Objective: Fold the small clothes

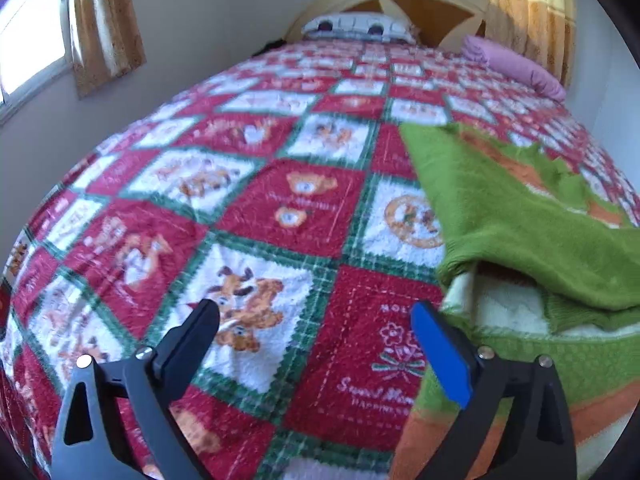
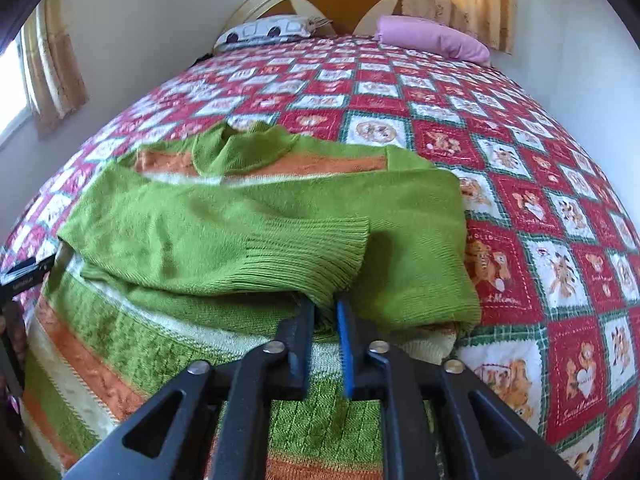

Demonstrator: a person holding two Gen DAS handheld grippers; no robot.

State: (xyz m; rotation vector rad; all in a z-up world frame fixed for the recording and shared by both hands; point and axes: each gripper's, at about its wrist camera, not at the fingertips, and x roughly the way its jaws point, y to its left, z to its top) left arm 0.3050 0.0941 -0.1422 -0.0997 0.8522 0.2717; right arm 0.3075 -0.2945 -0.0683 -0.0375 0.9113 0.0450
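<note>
A small green sweater (image 2: 248, 224) with orange and cream stripes lies on the bed, both sleeves folded across its body. My right gripper (image 2: 326, 314) is shut on the ribbed cuff (image 2: 308, 264) of the upper sleeve, low over the sweater's striped hem. In the left wrist view the sweater (image 1: 516, 216) lies at the right. My left gripper (image 1: 316, 316) is open and empty, just left of the sweater's edge, over the blanket.
The bed is covered by a red, white and green checked blanket (image 2: 520, 184). A pink pillow (image 2: 432, 42) and a patterned pillow (image 2: 268, 32) lie by the headboard. Walls stand on both sides. A curtained window (image 1: 36, 40) is at the left.
</note>
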